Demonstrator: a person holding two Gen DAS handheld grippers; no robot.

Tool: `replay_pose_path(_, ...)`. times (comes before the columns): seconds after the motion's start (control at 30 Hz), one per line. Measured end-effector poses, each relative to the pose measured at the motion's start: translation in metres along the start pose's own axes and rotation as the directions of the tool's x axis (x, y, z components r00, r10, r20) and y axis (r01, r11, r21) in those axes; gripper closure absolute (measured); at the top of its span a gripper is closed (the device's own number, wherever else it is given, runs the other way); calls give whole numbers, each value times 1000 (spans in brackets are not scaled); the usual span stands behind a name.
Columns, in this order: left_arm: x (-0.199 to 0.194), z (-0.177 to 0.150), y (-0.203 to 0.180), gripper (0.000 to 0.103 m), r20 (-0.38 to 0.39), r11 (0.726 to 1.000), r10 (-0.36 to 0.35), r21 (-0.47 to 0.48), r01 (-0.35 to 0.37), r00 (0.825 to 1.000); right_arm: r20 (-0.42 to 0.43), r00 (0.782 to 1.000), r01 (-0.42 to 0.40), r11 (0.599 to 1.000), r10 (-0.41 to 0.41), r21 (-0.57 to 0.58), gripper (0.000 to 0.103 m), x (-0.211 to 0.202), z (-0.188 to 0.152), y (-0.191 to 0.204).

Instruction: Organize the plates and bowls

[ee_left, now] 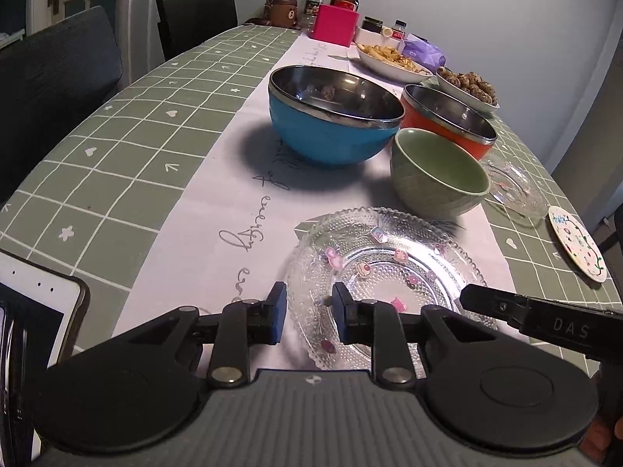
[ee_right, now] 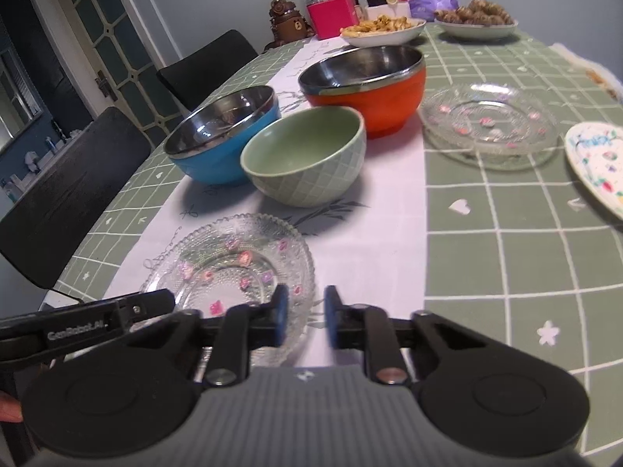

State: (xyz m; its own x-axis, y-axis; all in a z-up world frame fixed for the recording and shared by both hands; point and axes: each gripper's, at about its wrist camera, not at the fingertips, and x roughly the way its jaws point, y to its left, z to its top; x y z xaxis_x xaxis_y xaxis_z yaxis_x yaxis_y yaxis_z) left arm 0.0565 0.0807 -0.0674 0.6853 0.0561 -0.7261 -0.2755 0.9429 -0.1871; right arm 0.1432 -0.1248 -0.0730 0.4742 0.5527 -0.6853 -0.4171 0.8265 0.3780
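A clear glass plate (ee_left: 389,257) (ee_right: 233,257) with small pink decals lies on the white runner, nearest to me. My left gripper (ee_left: 309,311) straddles its left rim, one pad outside and one inside, with glass filling the narrow gap. My right gripper (ee_right: 305,319) straddles the right rim the same way, jaws nearly together. Behind the plate stand a green ceramic bowl (ee_left: 436,179) (ee_right: 307,163), a blue steel-lined bowl (ee_left: 331,136) (ee_right: 218,155) and an orange one (ee_left: 447,120) (ee_right: 373,93). A second glass plate (ee_left: 514,190) (ee_right: 490,128) and a painted white plate (ee_left: 580,249) (ee_right: 599,163) lie to the right.
Two dishes of food (ee_right: 385,27) (ee_right: 475,23), a pink box (ee_right: 331,15), bottles and a brown figurine (ee_right: 284,19) crowd the far end. Dark chairs (ee_right: 70,202) line the left side. A tablet (ee_left: 35,303) lies at the near left edge.
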Motion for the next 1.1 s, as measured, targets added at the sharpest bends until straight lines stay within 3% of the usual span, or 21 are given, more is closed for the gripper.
replay_pose_path(0.27,-8,-3,-10,81,15,998,33,58,-34,999,1,1000,-2,1000,2,24,92,-3,-1,-2)
replay_pose_path(0.77,-42,-27,-36,83,-51,995,-10,94,15,999,-23,998,51,997,-50,63,93,-63,-30,-11)
replay_pose_path(1.0,-49,-48,-38,83,-88,996,-68,49,72,994,17,997,75,997,-76,15,94,-89,-42,-12)
replay_pose_path(1.1,-51,-51,-40,83,-83,996,-61,67,67,995,37,996,85,996,-85,-2,94,-92,-46,-11)
